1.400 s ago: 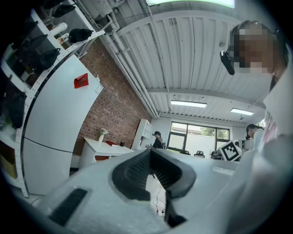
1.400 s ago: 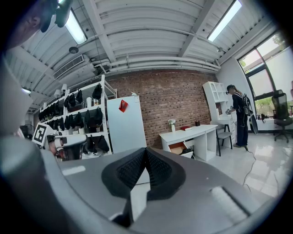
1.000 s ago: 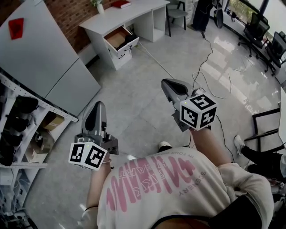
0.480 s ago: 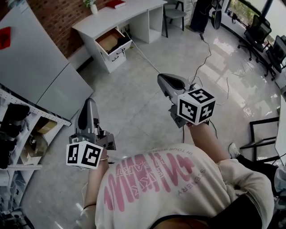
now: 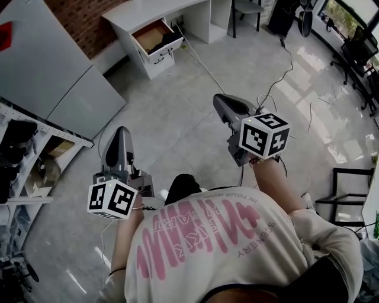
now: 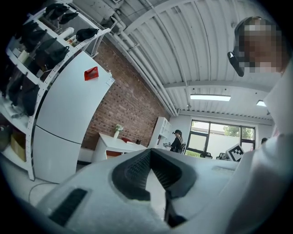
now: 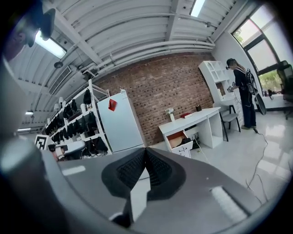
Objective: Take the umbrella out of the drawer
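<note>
We hold both grippers in the air above the tiled floor (image 5: 177, 118), well apart from the desk.

Left gripper (image 5: 122, 132): its own view shows the jaws pressed together at the tips, with nothing between the pads. It points roughly level, towards the grey cabinet (image 5: 65, 77) and the brick wall.

Right gripper (image 5: 220, 100): its own view likewise shows the jaws closed tip to tip and empty. It tilts slightly downward, towards the white desk (image 5: 148, 9).

The drawer (image 5: 155, 36) stands pulled out from the left side of the desk. The umbrella (image 5: 173, 39) shows only as a dark shape lying along the right side of the open drawer, beside a brown patch of its interior; at this range we cannot make out more detail. Neither gripper touches the drawer or the umbrella.

A shelf rack (image 5: 29, 154) holding dark bags stands at the left, next to the cabinet. Cables (image 5: 284, 65) trail across the floor to the right of the desk.
</note>
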Tool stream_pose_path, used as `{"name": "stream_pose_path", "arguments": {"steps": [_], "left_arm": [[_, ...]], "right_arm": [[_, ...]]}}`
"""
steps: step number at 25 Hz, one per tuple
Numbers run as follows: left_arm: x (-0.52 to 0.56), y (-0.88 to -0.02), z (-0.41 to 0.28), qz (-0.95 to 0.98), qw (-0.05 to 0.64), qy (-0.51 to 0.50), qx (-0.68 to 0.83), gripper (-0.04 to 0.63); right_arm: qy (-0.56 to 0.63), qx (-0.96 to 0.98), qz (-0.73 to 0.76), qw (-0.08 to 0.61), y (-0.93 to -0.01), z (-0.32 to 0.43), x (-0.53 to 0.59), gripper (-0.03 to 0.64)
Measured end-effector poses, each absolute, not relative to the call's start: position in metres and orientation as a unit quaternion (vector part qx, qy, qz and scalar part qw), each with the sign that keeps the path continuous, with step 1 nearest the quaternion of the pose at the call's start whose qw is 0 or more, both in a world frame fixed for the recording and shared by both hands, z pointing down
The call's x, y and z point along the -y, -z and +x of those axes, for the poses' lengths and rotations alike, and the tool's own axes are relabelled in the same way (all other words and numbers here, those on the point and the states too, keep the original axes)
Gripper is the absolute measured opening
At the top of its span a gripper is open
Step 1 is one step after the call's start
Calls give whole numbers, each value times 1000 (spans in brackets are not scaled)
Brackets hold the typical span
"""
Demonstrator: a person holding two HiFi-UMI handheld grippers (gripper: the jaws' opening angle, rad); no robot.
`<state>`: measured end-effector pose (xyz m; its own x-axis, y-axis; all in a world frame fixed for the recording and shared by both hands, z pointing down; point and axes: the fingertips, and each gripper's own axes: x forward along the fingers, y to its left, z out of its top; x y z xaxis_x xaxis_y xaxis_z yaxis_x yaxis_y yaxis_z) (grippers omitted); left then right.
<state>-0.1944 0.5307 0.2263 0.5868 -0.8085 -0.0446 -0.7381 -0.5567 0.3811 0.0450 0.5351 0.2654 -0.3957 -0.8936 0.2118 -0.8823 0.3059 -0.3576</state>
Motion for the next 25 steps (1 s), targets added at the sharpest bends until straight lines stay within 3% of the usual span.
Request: {"name": "stream_pose_path", "arguments": {"steps": [9, 25], "left_arm": [[-480, -261, -196, 876, 211, 85, 426, 8], [-303, -218, -247, 900, 182, 86, 388, 6]], "right_arm": [[252, -794, -554, -2, -298, 32, -481, 11], [246, -777, -579, 15, -269, -29, -320, 11]]}}
